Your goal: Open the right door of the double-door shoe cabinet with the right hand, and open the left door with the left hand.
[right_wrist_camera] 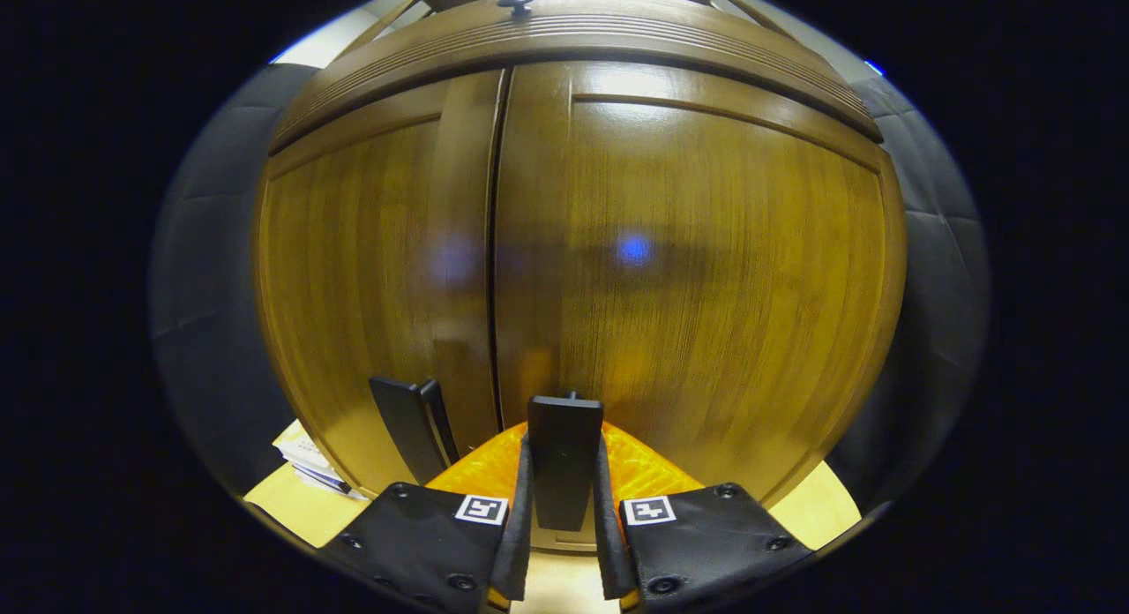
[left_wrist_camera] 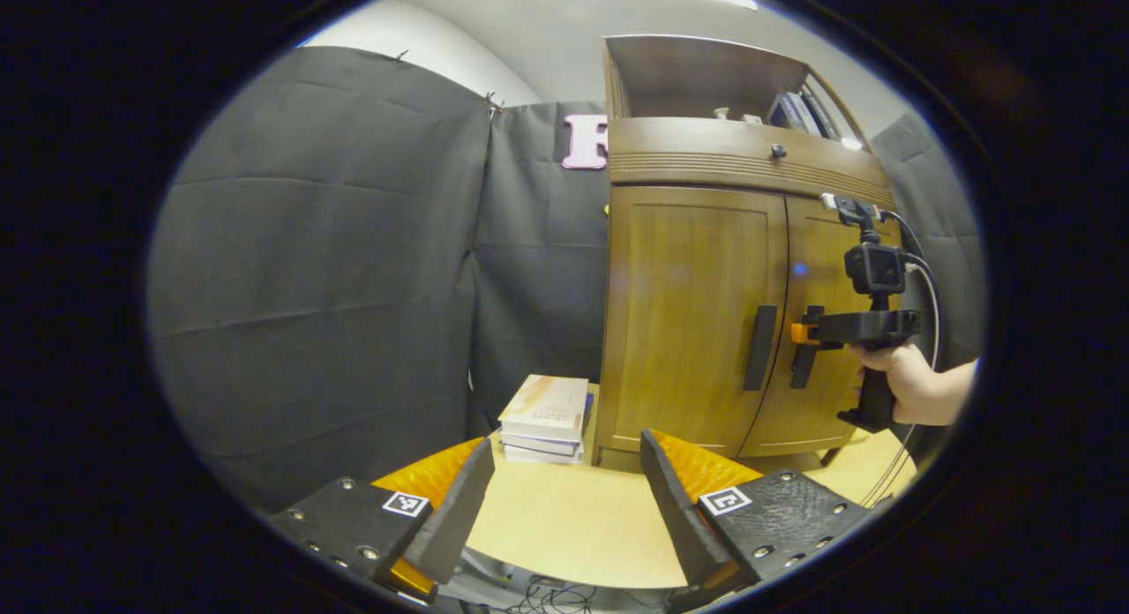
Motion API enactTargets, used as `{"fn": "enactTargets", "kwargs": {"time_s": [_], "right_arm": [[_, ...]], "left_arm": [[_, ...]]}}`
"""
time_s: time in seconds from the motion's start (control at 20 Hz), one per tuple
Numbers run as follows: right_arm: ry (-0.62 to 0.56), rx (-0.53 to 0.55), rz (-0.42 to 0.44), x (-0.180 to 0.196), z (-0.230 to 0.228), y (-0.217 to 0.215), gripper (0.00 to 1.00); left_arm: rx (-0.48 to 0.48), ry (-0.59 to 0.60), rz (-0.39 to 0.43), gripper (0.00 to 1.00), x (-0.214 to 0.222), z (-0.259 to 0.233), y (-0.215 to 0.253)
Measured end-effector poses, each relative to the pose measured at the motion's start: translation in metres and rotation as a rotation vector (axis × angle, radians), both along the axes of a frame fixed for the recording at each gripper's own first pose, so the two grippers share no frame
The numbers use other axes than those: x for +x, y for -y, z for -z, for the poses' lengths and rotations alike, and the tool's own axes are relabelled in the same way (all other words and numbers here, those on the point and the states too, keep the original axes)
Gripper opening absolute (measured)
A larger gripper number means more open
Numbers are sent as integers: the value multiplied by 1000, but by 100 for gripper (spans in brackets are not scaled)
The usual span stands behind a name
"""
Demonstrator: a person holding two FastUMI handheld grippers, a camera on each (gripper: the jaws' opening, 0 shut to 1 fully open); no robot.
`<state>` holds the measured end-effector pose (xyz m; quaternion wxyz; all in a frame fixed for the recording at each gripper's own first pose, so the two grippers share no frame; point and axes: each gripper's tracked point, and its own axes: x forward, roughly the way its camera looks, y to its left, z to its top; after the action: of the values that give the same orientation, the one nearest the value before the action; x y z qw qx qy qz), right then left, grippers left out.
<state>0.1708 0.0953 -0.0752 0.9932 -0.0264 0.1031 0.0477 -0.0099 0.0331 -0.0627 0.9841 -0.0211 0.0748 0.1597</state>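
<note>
Two doors, both closed, front the wooden shoe cabinet (left_wrist_camera: 706, 314), which stands on a pale wood tabletop (left_wrist_camera: 564, 526) against the booth's black cloth wall (left_wrist_camera: 335, 270). In the left gripper view the left door (left_wrist_camera: 684, 314) and the right door (left_wrist_camera: 825, 332) meet at a thin dark seam, each with a dark vertical handle just beside that seam: the left handle (left_wrist_camera: 760, 348) and the right handle (left_wrist_camera: 804, 354). Above the doors runs a ribbed band of wood with a small dark knob (left_wrist_camera: 777, 152), and over that an open shelf (left_wrist_camera: 706, 80) holding some books (left_wrist_camera: 798, 113). A stack of books (left_wrist_camera: 545, 418) lies on the tabletop just left of the cabinet's foot. Pale ceiling and wall show above the cloth, with a bright light strip at the top.

The left gripper (left_wrist_camera: 569, 499) hangs well back from the cabinet, fingers spread wide with nothing between them, over the bare tabletop; loose cables show below the table's near edge.

The right gripper (left_wrist_camera: 807, 333), held by a hand (left_wrist_camera: 913, 385) coming in from the right, is up at the right door. In the right gripper view the right gripper (right_wrist_camera: 564, 499) has its fingers clenched on the right handle (right_wrist_camera: 564, 460), one finger pressed against each side. The left handle (right_wrist_camera: 413, 438) stands free just beside it, and both doors lie flush.
</note>
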Motion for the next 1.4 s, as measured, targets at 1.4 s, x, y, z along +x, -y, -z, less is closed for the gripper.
{"fn": "enactTargets", "kwargs": {"time_s": [1.4], "right_arm": [[-21, 18, -99, -102, 5, 31, 27]], "left_arm": [[-31, 111, 225, 95, -17, -47, 28]]}}
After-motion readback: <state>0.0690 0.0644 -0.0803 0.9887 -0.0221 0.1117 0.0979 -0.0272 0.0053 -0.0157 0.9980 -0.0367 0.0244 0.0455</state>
